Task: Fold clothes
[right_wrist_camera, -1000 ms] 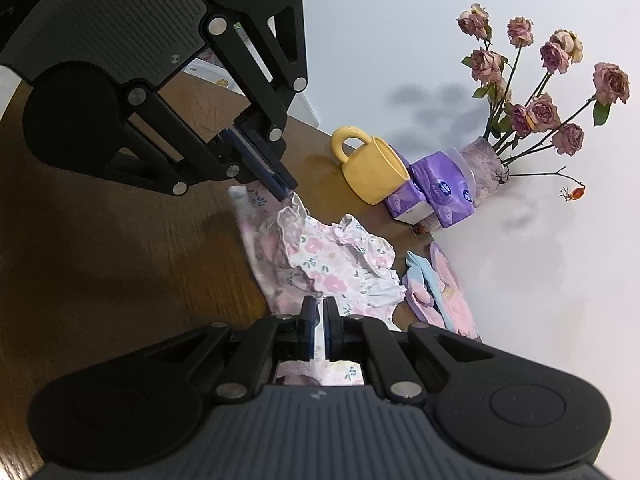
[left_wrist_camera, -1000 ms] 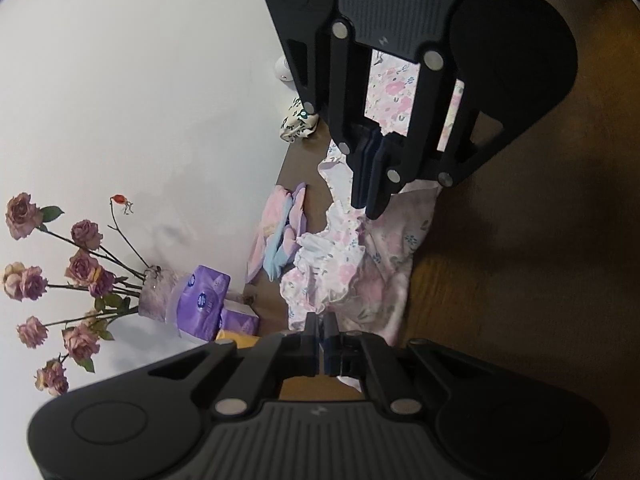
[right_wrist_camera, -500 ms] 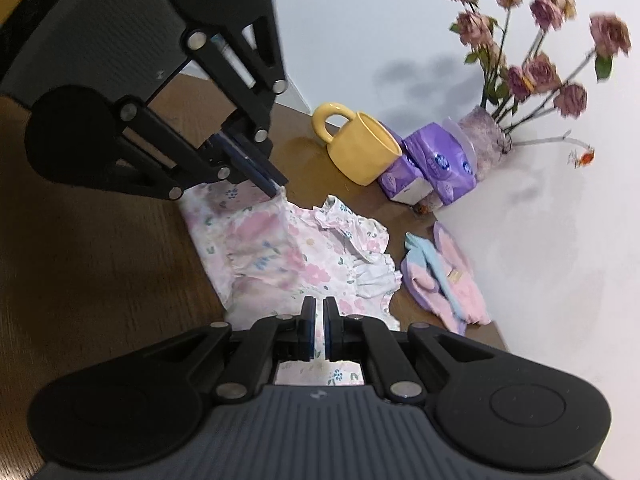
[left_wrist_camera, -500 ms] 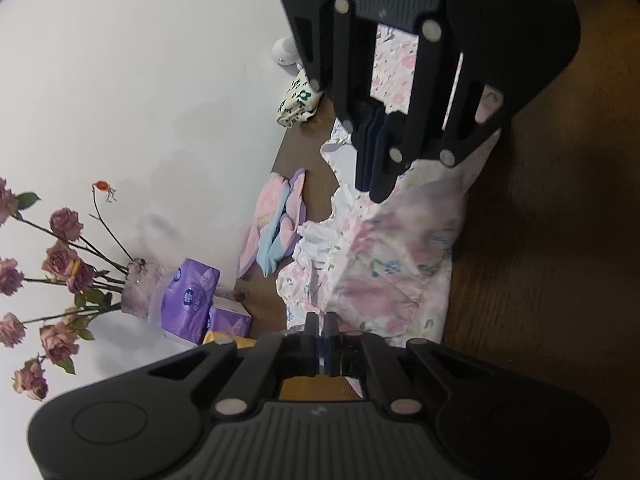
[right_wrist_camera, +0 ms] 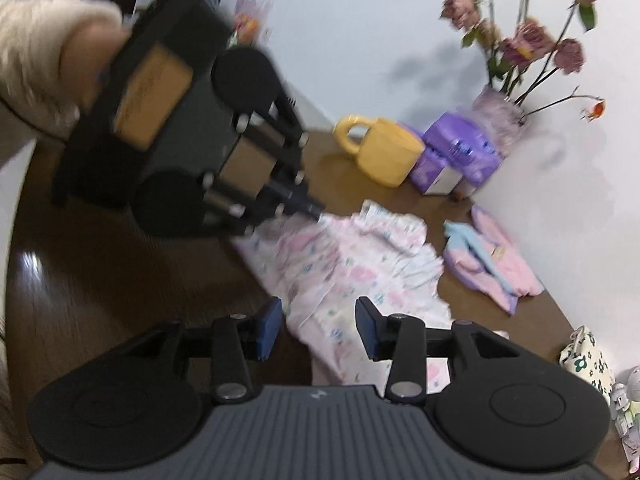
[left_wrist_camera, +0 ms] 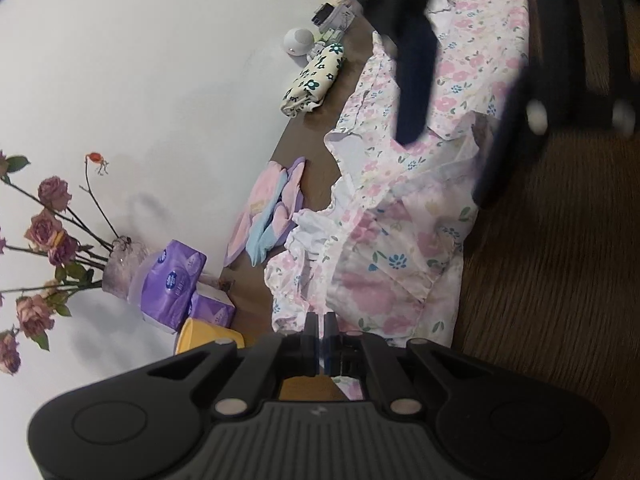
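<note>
Right wrist view: right gripper [right_wrist_camera: 317,330] hangs with jaws spread over the floral garment [right_wrist_camera: 352,264] on the wooden table [right_wrist_camera: 120,280] — not touching it. Left gripper [left_wrist_camera: 320,334] has its jaws pressed together, pinching the garment's edge.

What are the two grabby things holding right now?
The left hand-held gripper pinches the flowery garment's edge. The right hand-held gripper is open, holding nothing.

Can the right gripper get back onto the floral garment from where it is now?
Probably yes: the right gripper is open just above the floral garment, nothing between them. The left gripper pinches the far edge, off to the side.
</note>
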`<state>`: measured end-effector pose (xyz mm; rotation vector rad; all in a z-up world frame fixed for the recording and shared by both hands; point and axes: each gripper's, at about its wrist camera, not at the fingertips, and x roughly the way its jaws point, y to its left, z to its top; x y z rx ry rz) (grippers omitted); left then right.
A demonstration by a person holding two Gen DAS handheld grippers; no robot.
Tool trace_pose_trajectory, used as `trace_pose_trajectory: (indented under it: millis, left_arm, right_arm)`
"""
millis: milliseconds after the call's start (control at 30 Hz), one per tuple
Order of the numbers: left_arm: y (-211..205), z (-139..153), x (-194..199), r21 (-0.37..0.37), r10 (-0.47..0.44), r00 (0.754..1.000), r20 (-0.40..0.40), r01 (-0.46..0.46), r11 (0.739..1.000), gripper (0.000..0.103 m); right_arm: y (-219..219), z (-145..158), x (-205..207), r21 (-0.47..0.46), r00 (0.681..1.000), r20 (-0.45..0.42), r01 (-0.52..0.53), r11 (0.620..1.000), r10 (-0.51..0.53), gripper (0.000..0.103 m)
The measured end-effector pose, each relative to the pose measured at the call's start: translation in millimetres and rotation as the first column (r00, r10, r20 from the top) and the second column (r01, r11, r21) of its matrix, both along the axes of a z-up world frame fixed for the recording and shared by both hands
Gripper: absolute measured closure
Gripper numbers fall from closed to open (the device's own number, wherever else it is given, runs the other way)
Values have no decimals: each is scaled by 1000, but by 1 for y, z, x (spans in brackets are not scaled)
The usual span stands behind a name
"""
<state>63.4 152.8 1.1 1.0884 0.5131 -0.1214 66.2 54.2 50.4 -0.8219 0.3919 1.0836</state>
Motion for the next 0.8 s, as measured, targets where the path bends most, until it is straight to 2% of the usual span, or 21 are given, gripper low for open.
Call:
trace_pose_trajectory:
  millis: [33,67,133,300,800]
  left_arm:
    - [0,0,0,-8,3,1000,1,-3,1000,102]
    - [1,0,-1,-18,11,1000,1,-10,1000,102]
    - [2,1,-2,-37,25,1000,0,-25,999,102]
    - [6,5,4,-73,34,999,-1,-34,997,102]
    - [20,0,20,-173,42,999,-18,-44,984,98]
  right_arm:
    - [3,-5,2,-13,1000,-2,7,1000,-7,71]
    - [6,-8,5,-13,1000,-5,19,1000,-19,83]
    - [9,-10,14,-8,998,-43,50,999,-50,94]
    - [6,-5,37,42,983,-154,107,993,-99,95]
    - [14,-32,67,3,944,-242,232,973,-225,94]
